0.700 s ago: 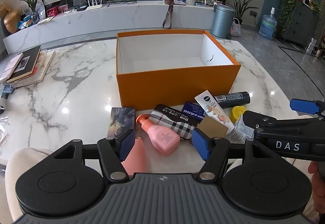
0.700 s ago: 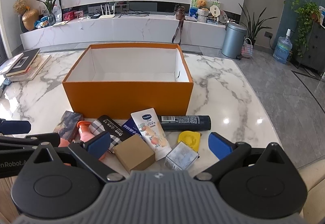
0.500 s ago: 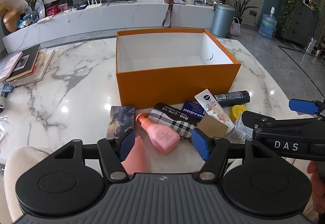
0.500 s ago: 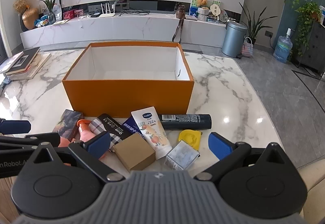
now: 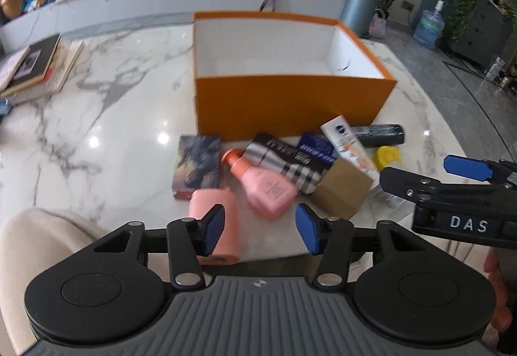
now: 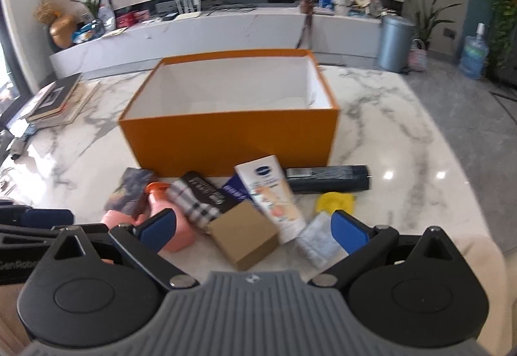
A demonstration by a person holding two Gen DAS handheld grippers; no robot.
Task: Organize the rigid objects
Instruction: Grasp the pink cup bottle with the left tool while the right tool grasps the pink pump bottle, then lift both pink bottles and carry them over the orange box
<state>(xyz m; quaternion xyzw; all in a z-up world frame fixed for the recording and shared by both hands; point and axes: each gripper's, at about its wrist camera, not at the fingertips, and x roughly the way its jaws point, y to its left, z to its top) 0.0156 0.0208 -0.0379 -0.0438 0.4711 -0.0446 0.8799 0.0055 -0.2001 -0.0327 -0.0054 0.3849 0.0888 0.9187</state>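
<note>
An open orange box (image 5: 290, 100) (image 6: 226, 136) stands on the marble table, empty inside. In front of it lie a pink bottle (image 5: 265, 184) (image 6: 171, 223), a pink case (image 5: 215, 223), a dark picture box (image 5: 197, 165), a checked pack (image 5: 284, 162), a brown carton (image 5: 342, 193) (image 6: 245, 235), a white tube (image 5: 350, 146) (image 6: 274, 197), a dark can (image 6: 326, 178), a yellow item (image 6: 334, 202) and a clear packet (image 6: 316, 241). My left gripper (image 5: 260, 228) is open above the pink case and bottle. My right gripper (image 6: 253, 228) is open wide above the brown carton.
A stack of books (image 5: 35, 65) lies at the table's far left. A white media shelf (image 6: 226, 29) and a grey bin (image 6: 394, 42) stand beyond the table. The table's near edge runs just under both grippers.
Both grippers have moved forward and tilted down toward the pile of items. Both stay open. The objects have not moved.
</note>
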